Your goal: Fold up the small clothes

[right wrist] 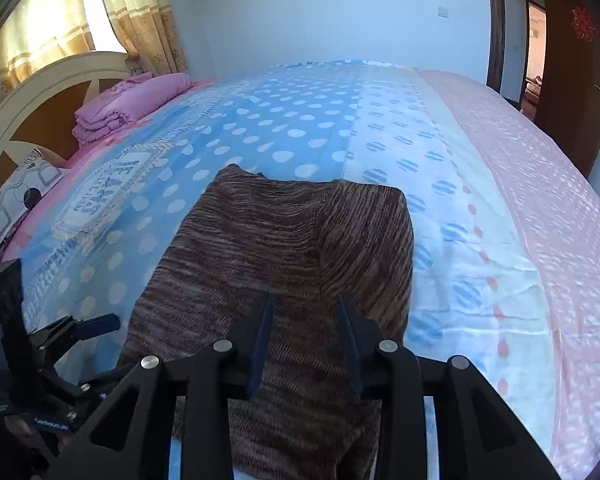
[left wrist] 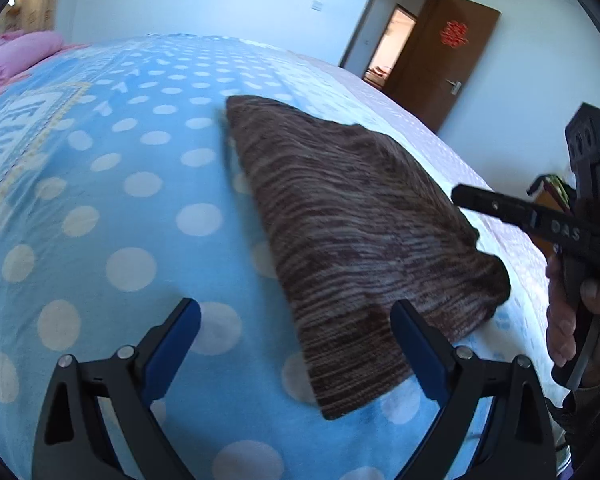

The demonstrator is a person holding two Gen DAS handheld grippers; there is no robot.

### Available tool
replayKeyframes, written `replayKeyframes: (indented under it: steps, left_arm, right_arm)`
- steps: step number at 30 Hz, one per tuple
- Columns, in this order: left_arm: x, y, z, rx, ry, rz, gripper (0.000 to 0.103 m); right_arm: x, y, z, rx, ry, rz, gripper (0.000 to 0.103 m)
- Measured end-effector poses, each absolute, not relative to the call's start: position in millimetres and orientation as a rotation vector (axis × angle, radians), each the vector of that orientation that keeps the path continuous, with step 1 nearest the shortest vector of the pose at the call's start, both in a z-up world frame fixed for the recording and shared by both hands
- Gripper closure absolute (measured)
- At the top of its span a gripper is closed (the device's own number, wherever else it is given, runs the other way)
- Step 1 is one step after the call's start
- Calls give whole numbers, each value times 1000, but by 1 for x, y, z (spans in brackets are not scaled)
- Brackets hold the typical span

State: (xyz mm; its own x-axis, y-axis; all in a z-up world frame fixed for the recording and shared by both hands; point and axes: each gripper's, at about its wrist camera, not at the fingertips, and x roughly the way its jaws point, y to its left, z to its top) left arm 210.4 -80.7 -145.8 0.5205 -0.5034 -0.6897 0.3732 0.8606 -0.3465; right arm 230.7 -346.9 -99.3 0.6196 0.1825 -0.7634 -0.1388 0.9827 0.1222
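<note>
Brown striped knit garment lies part-folded on bed, one flap laid over its right side. Left tool spread wide, empty; right tool approx. a third open, holding nothing. Risk: loose flap could slip open w/ next pull.

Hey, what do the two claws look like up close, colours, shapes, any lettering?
Both are matte black frames with triangular cutouts and round silver pivot pins. The left claw has broad blue pads on its fingers; the right claw has thinner dark-blue ones. Seen from the left wrist, the right tool carries pale lettering, a small green light, and a black handle.
</note>
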Motion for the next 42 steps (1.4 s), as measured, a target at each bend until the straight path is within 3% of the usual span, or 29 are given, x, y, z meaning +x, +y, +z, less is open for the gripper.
replayKeyframes:
  steps: [4,10,13,15,16,33,42]
  left_arm:
    - [219,-79,-145,-189,896,-474,5]
    - [229,-98,-148,-121,940,-482,5]
    - [229,-109,-151,-49,937,-472,0]
    - [228,-114,-152,-16,938,-462,0]
    - [227,-115,-152,-7,933,-455,0]
    - [226,-116,-154,4,927,-448,0]
    - [226,-116,-154,-9,927,-457,0]
  right_arm:
    - [266,-368,-140,96,1002,155,69]
    - [242,-395,-136,164,934,218,69]
    - [234,-408,-129,197,891,240,59]
    - [238,-416,-124,236,841,228,39]
    - [241,-421,-123,263,829,227,39]
    - [317,-449,-160,481,883,275,39]
    - [331,-445,-168,542,892,355,50]
